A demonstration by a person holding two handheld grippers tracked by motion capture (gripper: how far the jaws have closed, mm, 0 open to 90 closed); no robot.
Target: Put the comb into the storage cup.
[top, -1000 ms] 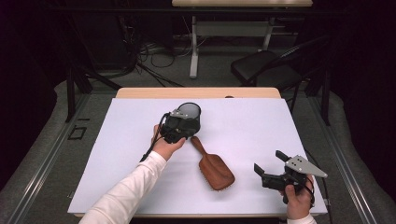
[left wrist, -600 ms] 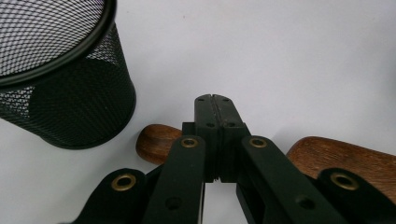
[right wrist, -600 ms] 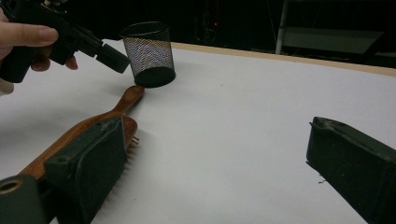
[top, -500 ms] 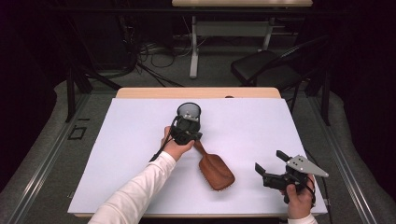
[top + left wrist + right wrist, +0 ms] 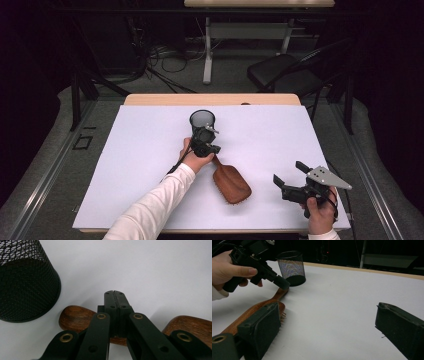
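L gripper (image 5: 209,145) hovered over hairbrush (image 5: 231,181) handle, jaws together, mesh cup (image 5: 202,120) at 12 o'clock. Should've opened first, then straddled handle. R gripper (image 5: 291,180) jaws apart, idle.

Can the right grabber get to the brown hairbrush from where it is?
Probably yes. The right gripper is open, with its jaws spread wide, and the wooden hairbrush lies just beside it on the white table with nothing between them. The left gripper is at the handle end, so the brush head looks free.
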